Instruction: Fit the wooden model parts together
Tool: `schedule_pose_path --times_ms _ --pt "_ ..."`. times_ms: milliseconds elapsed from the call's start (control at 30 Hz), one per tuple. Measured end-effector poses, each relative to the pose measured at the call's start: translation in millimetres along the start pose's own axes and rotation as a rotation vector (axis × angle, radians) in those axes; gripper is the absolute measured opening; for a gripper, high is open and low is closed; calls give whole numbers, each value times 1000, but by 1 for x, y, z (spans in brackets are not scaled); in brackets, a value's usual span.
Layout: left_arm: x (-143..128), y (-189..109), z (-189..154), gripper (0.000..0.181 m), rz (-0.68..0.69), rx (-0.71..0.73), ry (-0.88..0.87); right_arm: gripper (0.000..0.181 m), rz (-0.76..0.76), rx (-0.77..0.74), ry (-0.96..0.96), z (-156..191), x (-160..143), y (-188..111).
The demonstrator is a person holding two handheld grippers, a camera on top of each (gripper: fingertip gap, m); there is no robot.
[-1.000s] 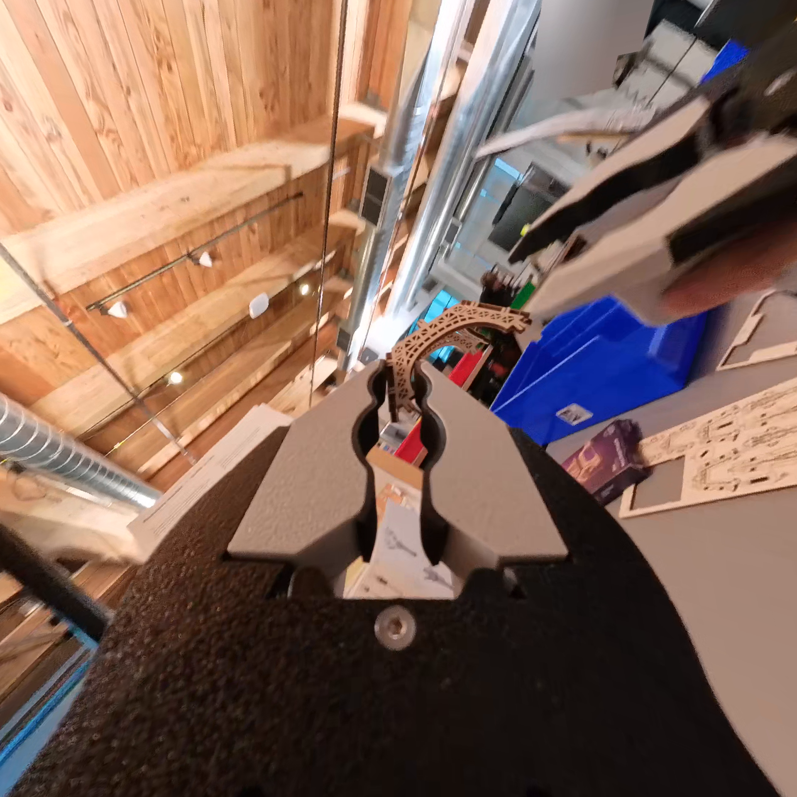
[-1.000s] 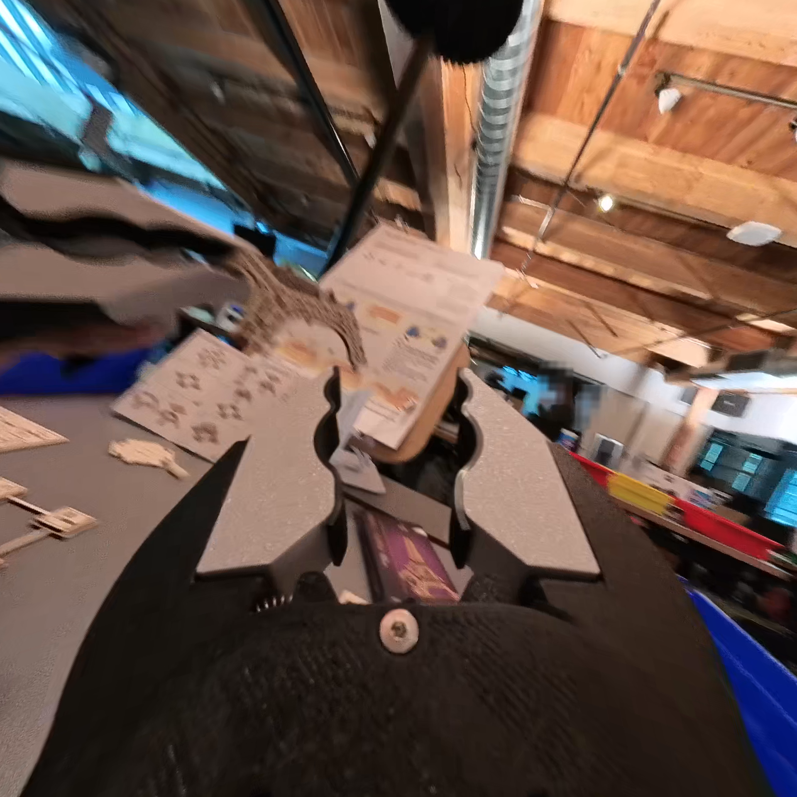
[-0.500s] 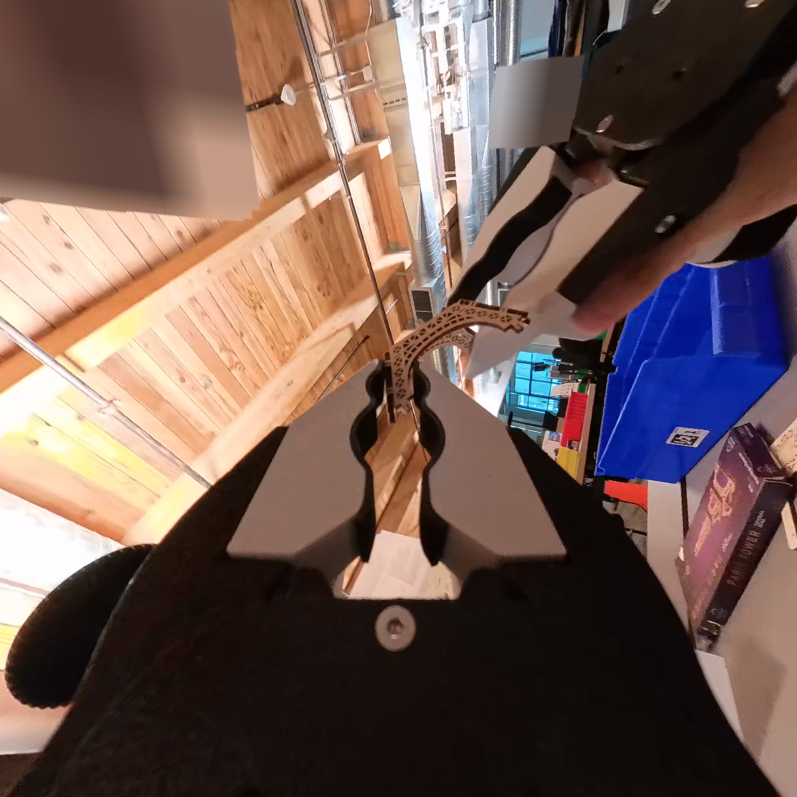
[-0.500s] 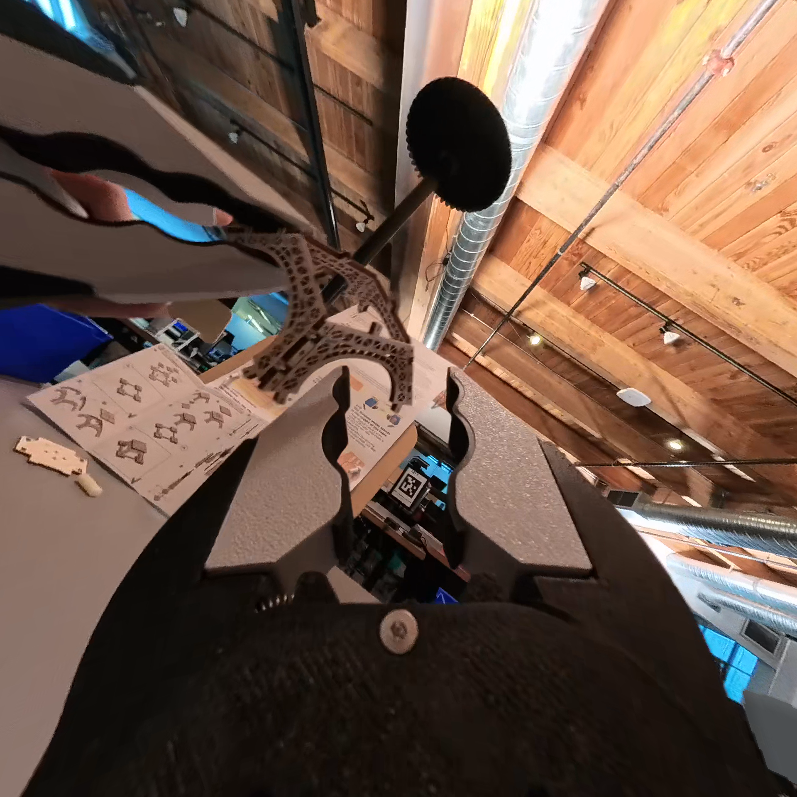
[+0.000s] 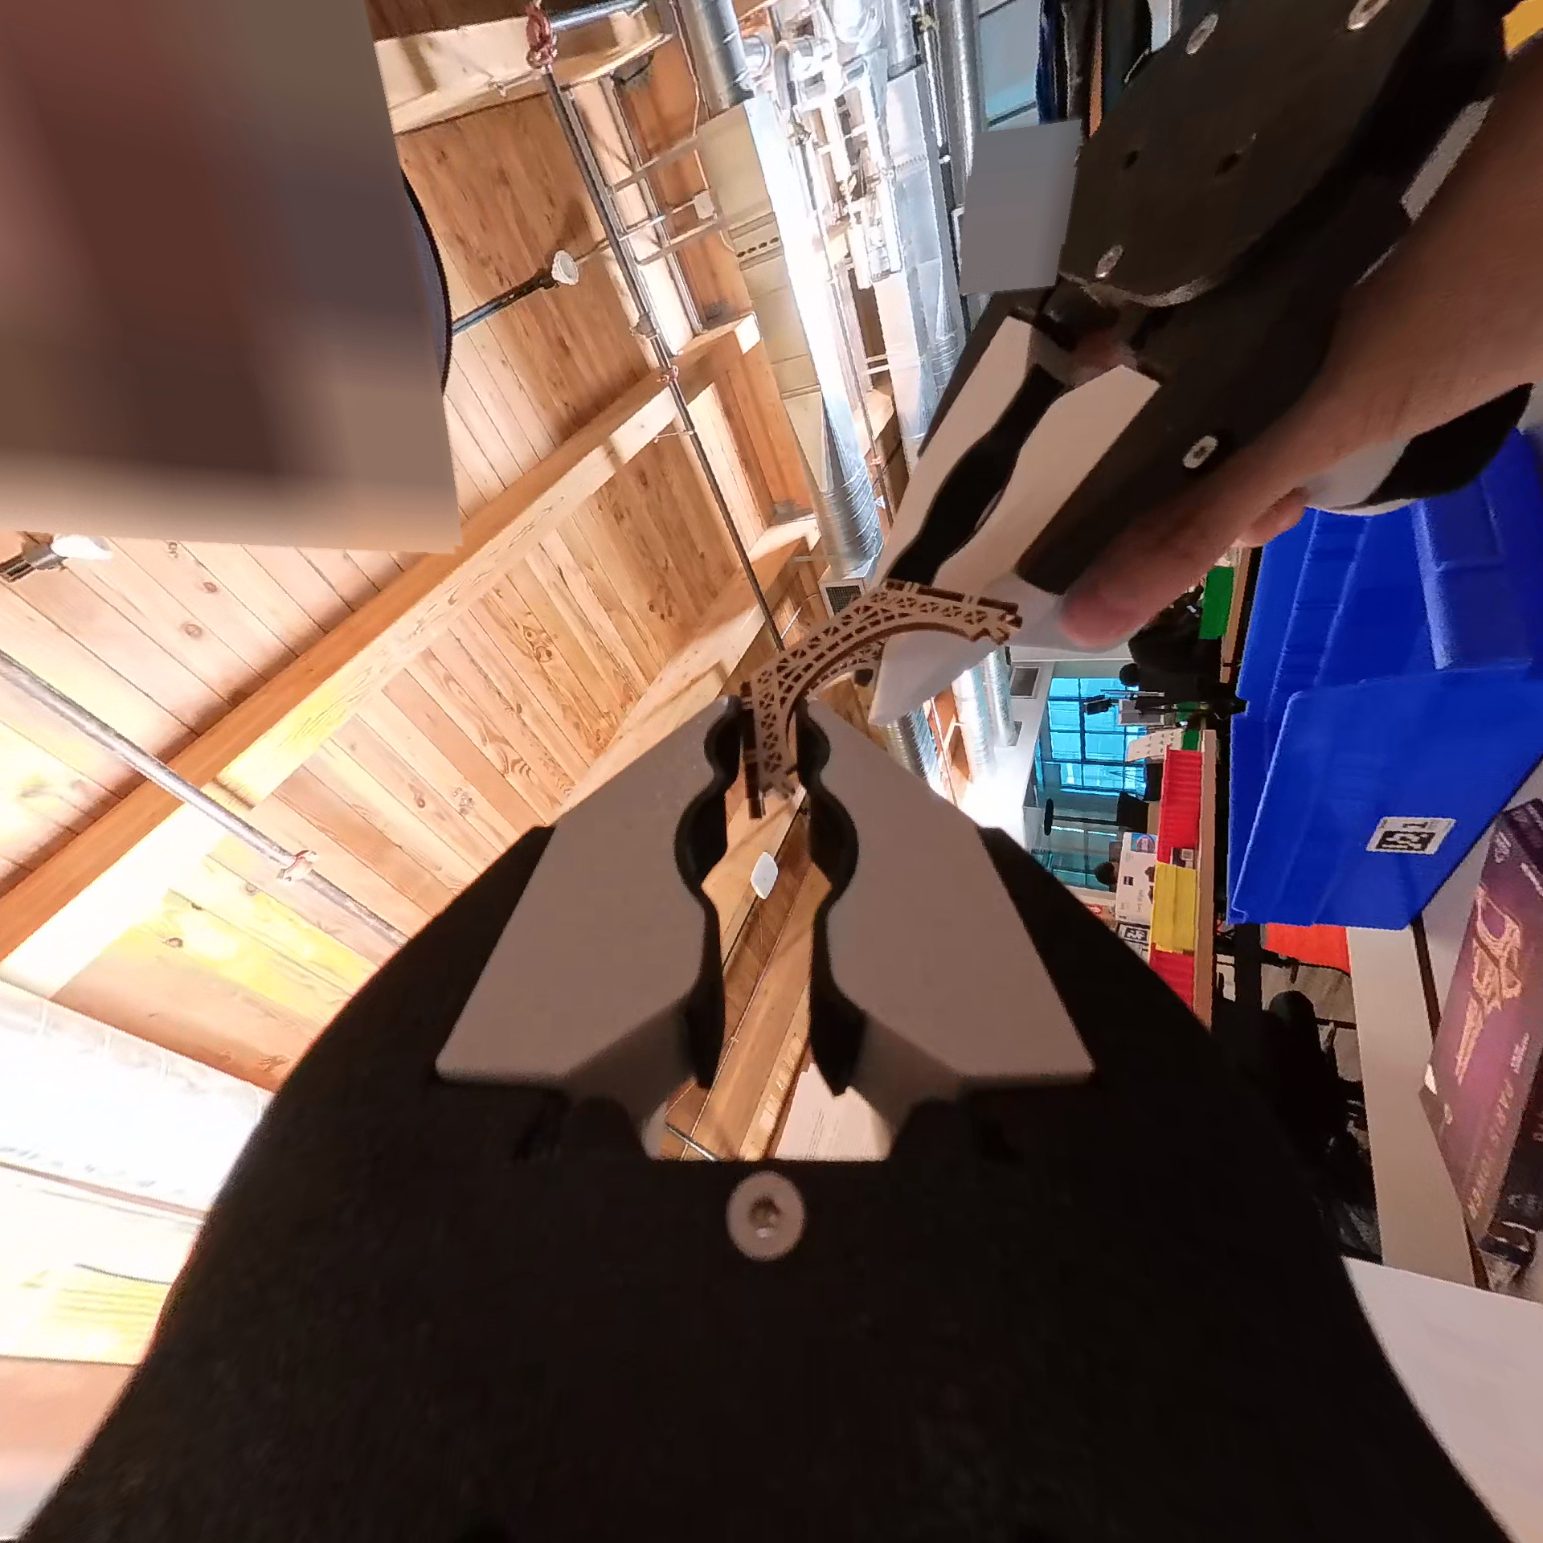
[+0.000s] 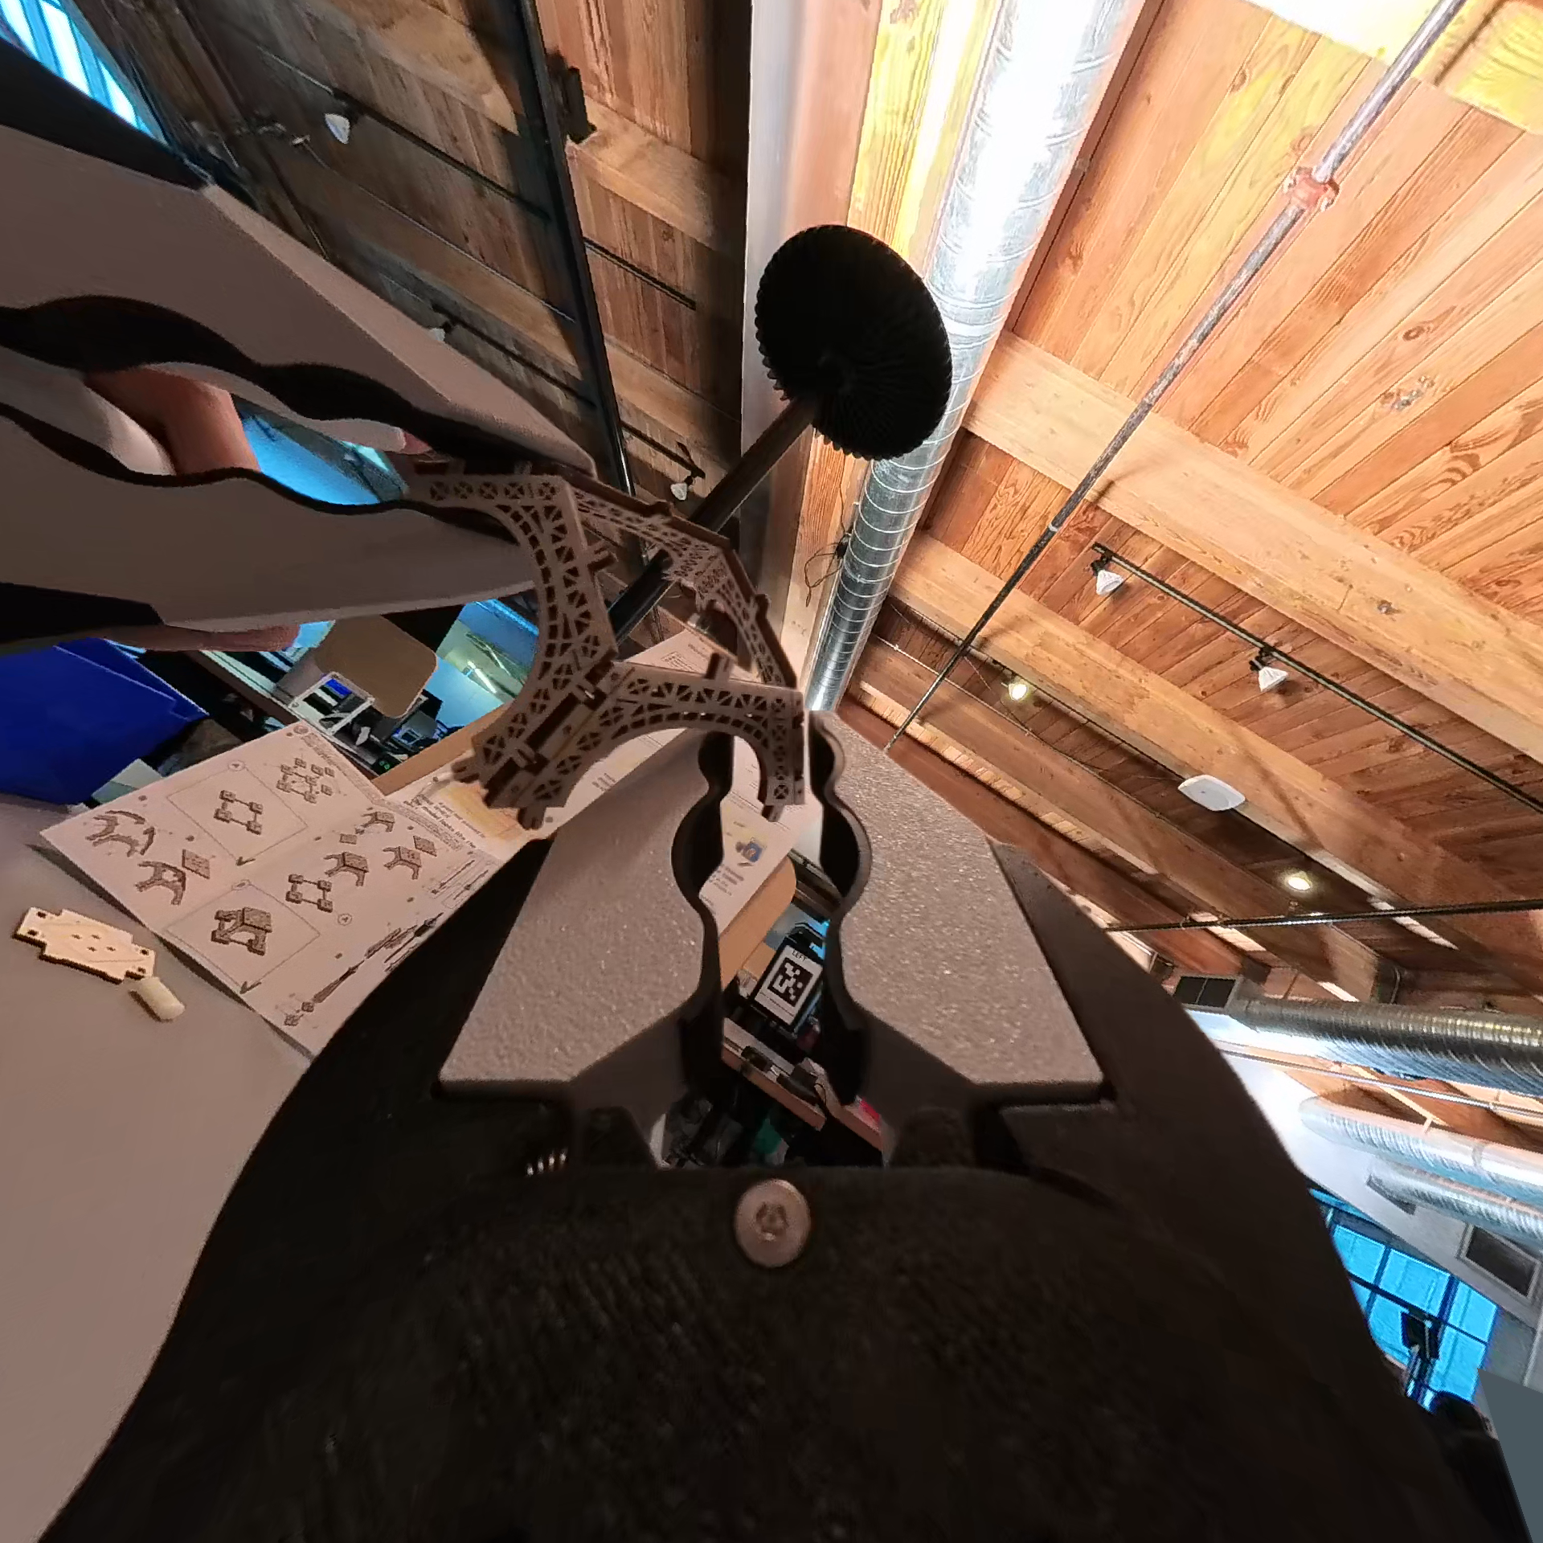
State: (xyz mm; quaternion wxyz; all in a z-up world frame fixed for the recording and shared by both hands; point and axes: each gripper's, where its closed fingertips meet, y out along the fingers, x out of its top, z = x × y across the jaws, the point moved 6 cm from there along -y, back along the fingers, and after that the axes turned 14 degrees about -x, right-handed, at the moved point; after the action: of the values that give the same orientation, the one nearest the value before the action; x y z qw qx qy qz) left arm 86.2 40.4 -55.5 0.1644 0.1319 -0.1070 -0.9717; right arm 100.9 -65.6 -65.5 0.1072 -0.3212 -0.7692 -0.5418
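A brown wooden lattice model of joined arches is held up in the air between both grippers. My left gripper is shut on one arch leg of it. My right gripper is shut on another leg, its fingertips pinching the leg's end. In the left wrist view the right gripper sits at the upper right, at the arch's far end. In the right wrist view the left gripper comes in from the upper left, shut on the opposite leg. Both views tilt up toward the wooden ceiling.
On the grey table lie an instruction sheet, a flat pale wooden part and a small white piece. Blue bins and a purple box stand at the right. A black disc on a rod hangs above. The tips of one gripper are about 5 cm away from the tips of the other.
My right gripper was open beside the model and has moved in and shut on one leg. The left gripper has kept its hold. Both views have tilted further toward the ceiling.
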Motion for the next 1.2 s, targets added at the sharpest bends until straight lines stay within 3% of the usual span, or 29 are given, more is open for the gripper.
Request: schedule_pose_path --times_ms 400,667,767,900,1133,1200 --pt "-1 6 -2 8 -14 6 -122 8 39 -8 4 1 -4 3" --pt "-20 19 -20 8 36 -78 -432 7 199 26 5 8 -29 5" --pt "-47 19 -25 8 126 -57 -648 27 258 89 65 13 -42 5" --pt "-66 11 -31 8 102 -83 -770 33 333 155 209 12 -58 5" --pt "-79 -5 -44 8 96 -172 -914 48 184 362 90 20 -44 0" --pt "-77 -11 -52 9 82 -215 -948 45 159 454 73 32 -38 -5"
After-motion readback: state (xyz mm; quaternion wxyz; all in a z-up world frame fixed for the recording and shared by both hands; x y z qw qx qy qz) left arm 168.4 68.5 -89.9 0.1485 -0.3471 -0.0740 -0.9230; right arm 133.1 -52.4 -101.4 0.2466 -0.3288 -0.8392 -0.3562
